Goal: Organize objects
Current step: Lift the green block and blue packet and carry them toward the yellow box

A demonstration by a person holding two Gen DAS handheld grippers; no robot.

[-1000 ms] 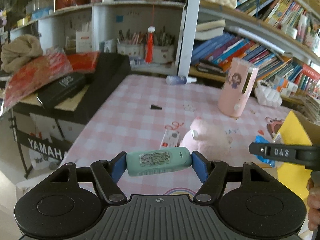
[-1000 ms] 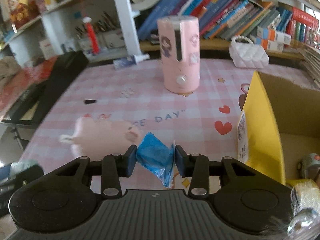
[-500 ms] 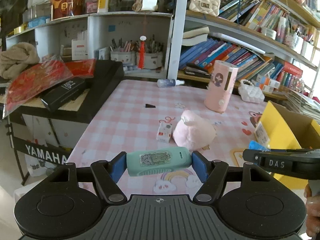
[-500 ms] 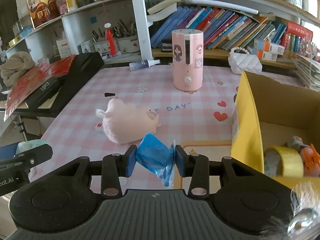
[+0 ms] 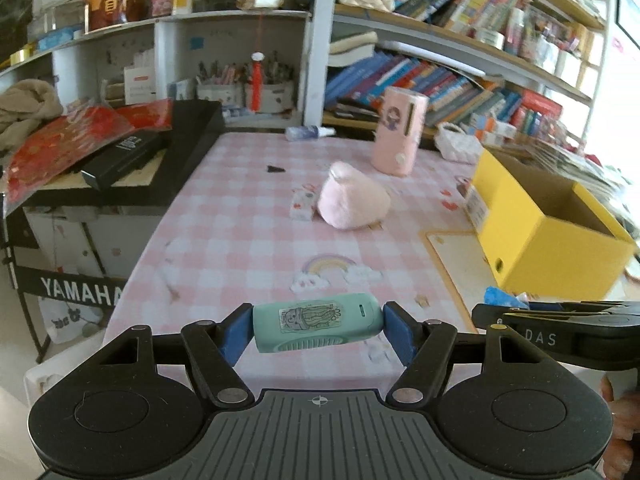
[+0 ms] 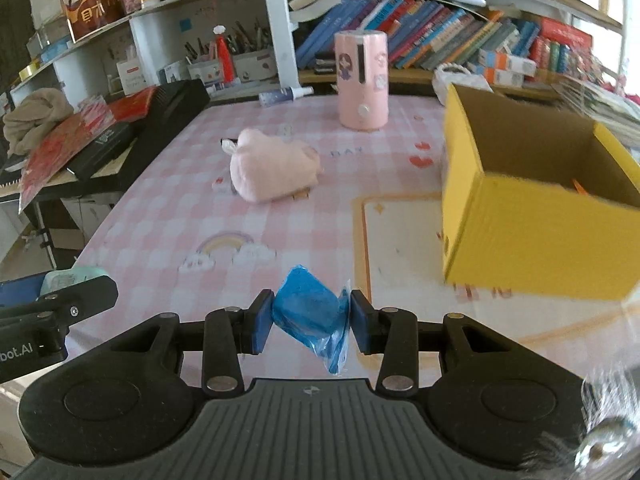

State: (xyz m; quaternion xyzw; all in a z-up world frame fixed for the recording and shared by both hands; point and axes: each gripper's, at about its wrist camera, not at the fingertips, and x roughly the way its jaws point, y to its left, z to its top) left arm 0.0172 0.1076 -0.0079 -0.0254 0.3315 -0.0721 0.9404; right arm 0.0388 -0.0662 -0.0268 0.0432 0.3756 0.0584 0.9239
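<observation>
Left gripper [image 5: 318, 330] is up over the near end of the checked table [image 5: 248, 240], its blue pads clamped on the two ends of a mint-green device [image 5: 316, 322] that lies crosswise between them, cartoon sticker facing up. Right gripper [image 6: 311, 320] is squeezed tight on a crumpled blue packet [image 6: 310, 312], pinched from both sides, a clear plastic tail hanging below the pads. From the left wrist view, the right tool sits just off to the right of the left tongs, and the blue packet peeks out behind its black arm; from the right wrist view the mint device shows at the far left, beside the left tool. Ahead of both tongs, in the middle of the table, a pink plush toy [image 6: 274, 170] lies on its side, with a small white box [image 5: 303, 204] touching its left flank as the left camera sees it. Further ahead stands a pink cylinder [image 6: 362, 84] with a cartoon figure, upright near the table's far edge, and a small spray bottle [image 5: 308, 132] lies flat to its left. To the right of the right tongs sits the open yellow box [image 6: 532, 232], close and well within view, something orange just visible over its near wall. Bookshelves [image 5: 460, 76] run along the back.
</observation>
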